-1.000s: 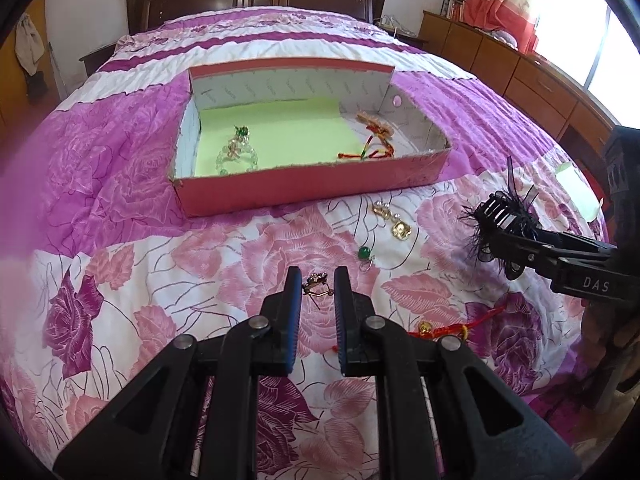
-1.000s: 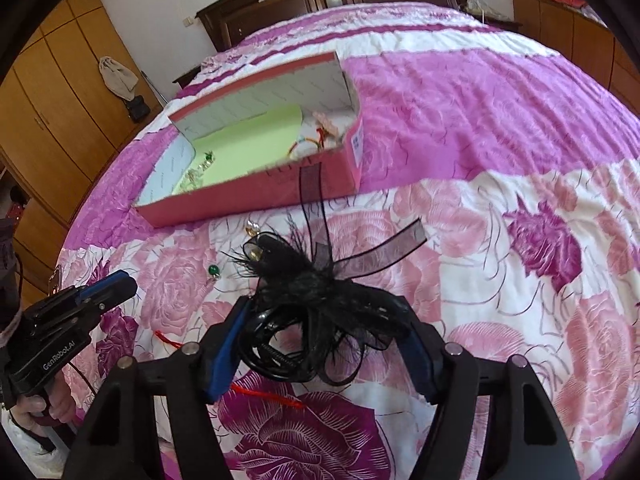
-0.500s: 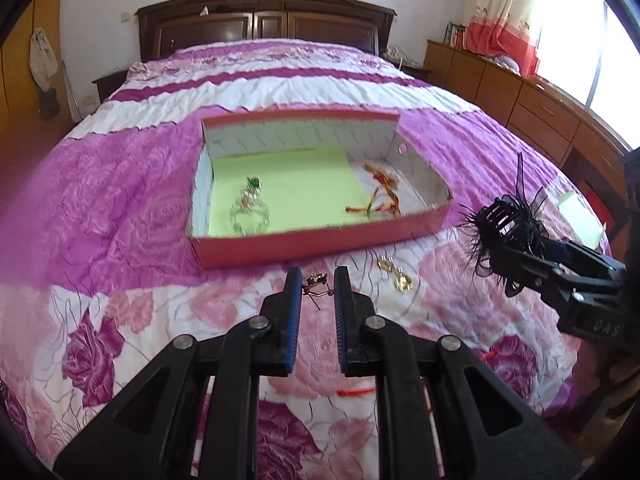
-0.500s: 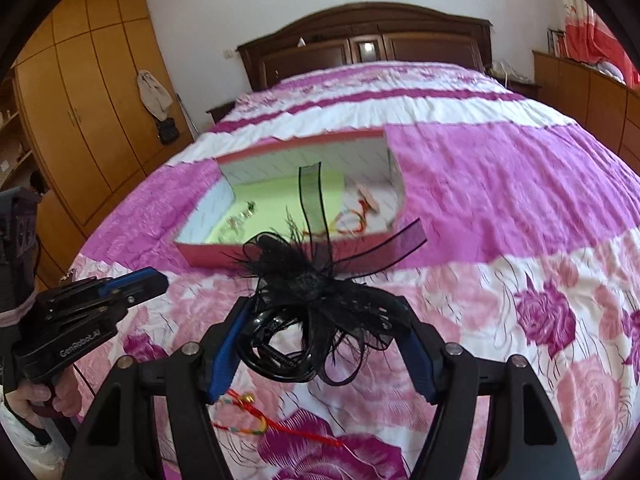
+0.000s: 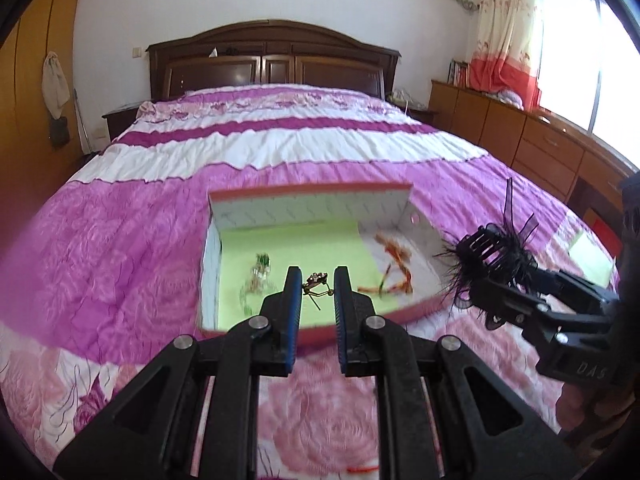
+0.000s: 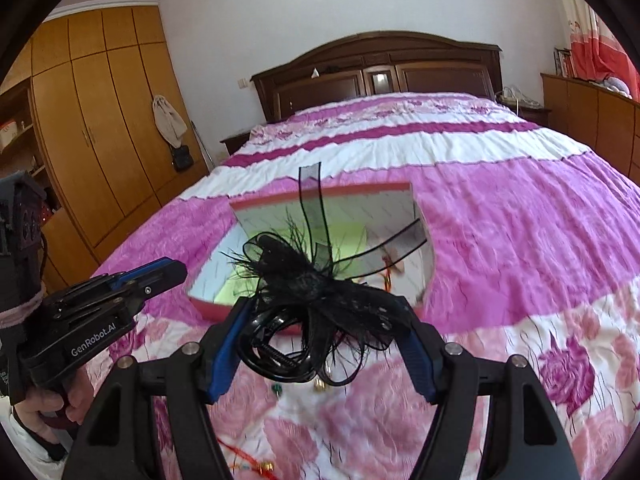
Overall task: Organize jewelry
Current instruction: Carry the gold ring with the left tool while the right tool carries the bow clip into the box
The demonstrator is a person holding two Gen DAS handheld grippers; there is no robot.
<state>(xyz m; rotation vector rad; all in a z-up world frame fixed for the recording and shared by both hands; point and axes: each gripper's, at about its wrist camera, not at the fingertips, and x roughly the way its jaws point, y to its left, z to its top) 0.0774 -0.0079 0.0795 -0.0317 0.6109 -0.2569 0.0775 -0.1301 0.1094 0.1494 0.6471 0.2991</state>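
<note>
Your left tool (image 5: 316, 286) pinches a tiny gold brooch (image 5: 317, 283), light and fragile, over the box's (image 5: 308, 194) near edge. Your right tool (image 6: 320, 320), half closed, grips a soft black feather bow (image 6: 316, 280) by its stiff loops, near the box's right corner, above the bed (image 6: 520, 216).

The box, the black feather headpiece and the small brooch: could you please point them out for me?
box (image 5: 312, 203), left wrist view, on its white back wall.
black feather headpiece (image 6: 308, 280), right wrist view, on its dark centre.
small brooch (image 5: 317, 280), left wrist view, on its top.
</note>
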